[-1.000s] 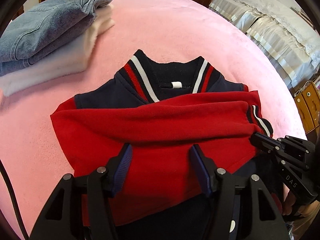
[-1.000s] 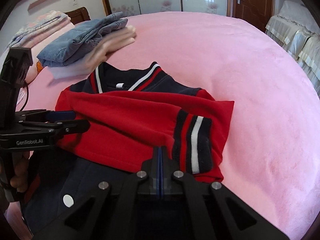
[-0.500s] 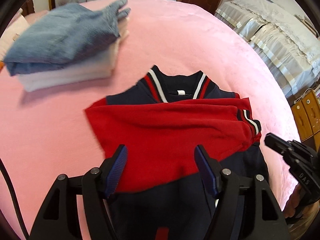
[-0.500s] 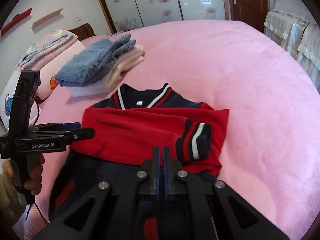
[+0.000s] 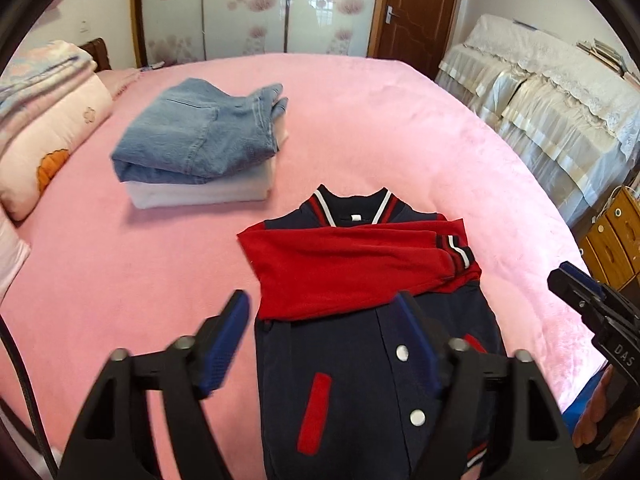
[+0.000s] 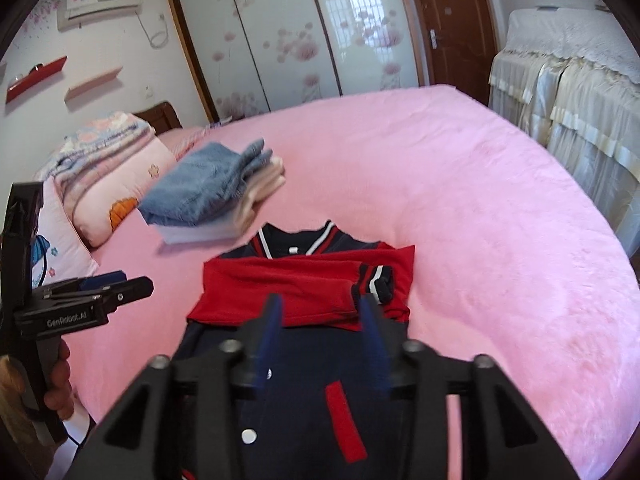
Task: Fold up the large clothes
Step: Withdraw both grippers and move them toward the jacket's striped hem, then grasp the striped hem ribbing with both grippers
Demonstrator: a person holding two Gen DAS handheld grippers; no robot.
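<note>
Nearest, left gripper [image 5: 322,338]: black angular frame, blue ribbed pads spread wide, nothing between them, hanging above the lower front of the jacket. Right gripper [image 6: 322,338]: same build, blue pads parted about halfway, also holding nothing, raised over the navy body.

Beneath both, varsity jacket [image 5: 360,304] flat on the bed, collar pointing away; navy knit body, white snap buttons [image 5: 402,353], red pocket trims. Red fleecy sleeves [image 6: 296,284] folded across the chest, one over the other, striped ribbed cuff [image 6: 376,280] ending at the jacket's right edge. Striped red-white collar just beyond.

Underneath, pink plush bedspread [image 5: 380,120], soft nap, rounded by the lens.

Farther left, folded denim [image 5: 200,136] stacked on a pale folded garment [image 5: 200,196], well apart from the jacket. Pillows and folded quilts [image 6: 104,160] near the headboard.

Beyond: sliding wardrobe doors [image 6: 276,36] with frosted floral panels, dark wooden door [image 5: 416,8], air conditioner [image 6: 100,0] high on the wall, cream lace-draped furniture [image 5: 552,92] along the right side.
</note>
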